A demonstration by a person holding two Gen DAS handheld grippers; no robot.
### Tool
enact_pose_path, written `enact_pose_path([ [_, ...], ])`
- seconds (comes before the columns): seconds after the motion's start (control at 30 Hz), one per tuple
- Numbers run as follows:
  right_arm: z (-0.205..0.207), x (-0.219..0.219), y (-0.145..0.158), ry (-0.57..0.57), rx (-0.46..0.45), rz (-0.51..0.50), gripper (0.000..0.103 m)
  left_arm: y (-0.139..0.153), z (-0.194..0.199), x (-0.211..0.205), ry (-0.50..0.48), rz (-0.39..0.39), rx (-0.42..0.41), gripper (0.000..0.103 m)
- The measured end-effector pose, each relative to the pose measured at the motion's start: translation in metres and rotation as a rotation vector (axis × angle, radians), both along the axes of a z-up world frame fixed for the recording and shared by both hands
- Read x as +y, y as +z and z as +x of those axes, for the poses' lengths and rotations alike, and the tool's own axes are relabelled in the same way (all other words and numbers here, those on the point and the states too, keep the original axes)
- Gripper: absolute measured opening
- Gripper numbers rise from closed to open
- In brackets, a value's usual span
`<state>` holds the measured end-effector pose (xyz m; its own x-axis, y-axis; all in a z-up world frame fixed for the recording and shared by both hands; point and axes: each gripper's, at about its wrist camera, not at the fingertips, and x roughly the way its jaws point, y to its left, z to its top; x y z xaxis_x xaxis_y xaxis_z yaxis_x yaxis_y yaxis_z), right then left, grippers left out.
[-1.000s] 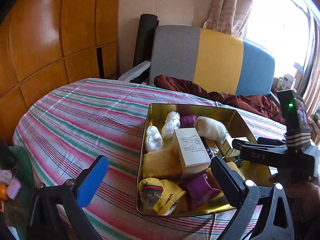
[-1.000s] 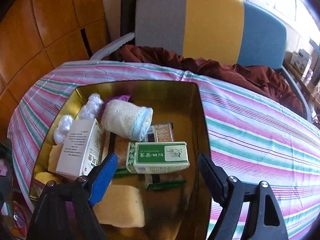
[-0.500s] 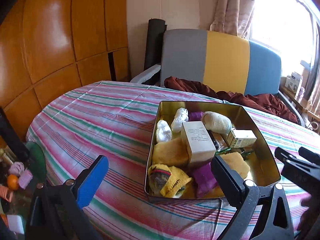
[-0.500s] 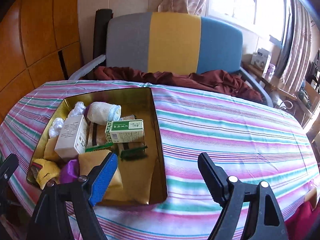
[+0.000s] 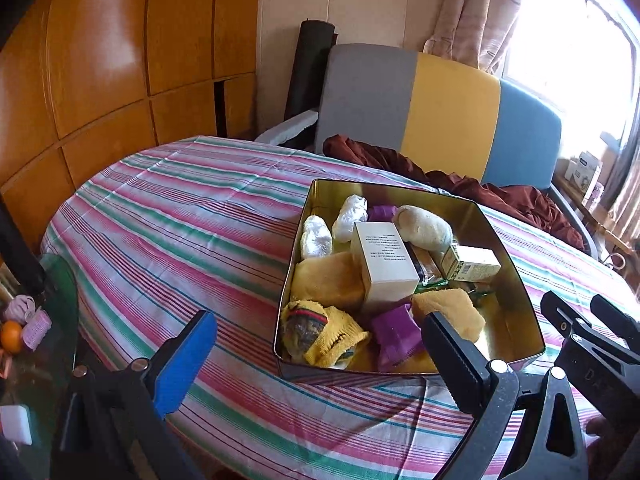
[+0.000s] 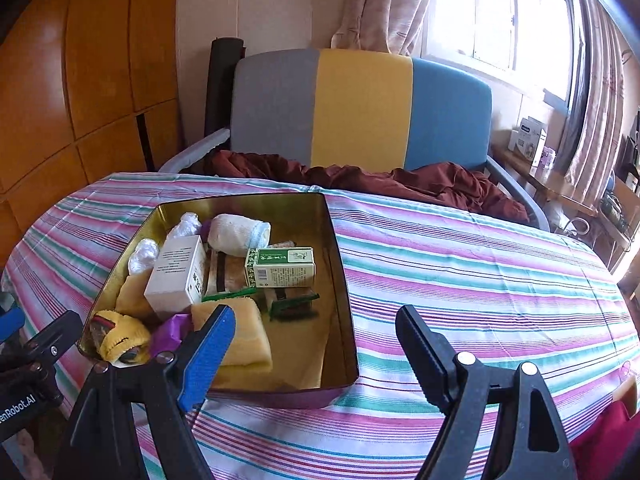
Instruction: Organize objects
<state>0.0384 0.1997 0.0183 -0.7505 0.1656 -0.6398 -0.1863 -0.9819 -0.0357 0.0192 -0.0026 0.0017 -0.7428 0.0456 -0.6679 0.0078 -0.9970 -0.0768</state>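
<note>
A gold tin (image 5: 396, 190) (image 6: 240, 202) sits on the striped tablecloth (image 5: 180, 220) (image 6: 460, 264), left of centre in the right wrist view. Inside lie a white box (image 5: 384, 264) (image 6: 176, 272), a green-and-white box (image 5: 472, 266) (image 6: 282, 268), a rolled white sock (image 5: 424, 230) (image 6: 238, 232), a yellow knitted piece (image 5: 324, 332) (image 6: 120, 340), yellow pads and purple bits. My left gripper (image 5: 318, 320) hangs open and empty before the tin's near-left corner. My right gripper (image 6: 314, 312) is open and empty, short of the tin's near-right corner.
A chair with a grey, yellow and blue back (image 5: 440, 108) (image 6: 360, 104) stands behind the table, with dark red cloth (image 6: 400, 180) on its seat. A glass side table (image 5: 60, 320) with small items is at the left. Wood panels (image 5: 100, 60) line the left wall.
My right gripper drew back and up from over the tin to its near-right corner, so the tin now looks smaller. The left gripper backed off a little. Both stayed open.
</note>
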Motion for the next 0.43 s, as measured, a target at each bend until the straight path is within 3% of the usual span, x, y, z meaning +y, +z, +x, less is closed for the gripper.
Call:
enact_pose_path([
  [0.43, -0.0065, -0.0071, -0.0087, 0.022, -0.021, -0.003, 0.084, -0.0042, -0.0024, -0.0017, 0.007, -0.007, 0.019, 0.102],
])
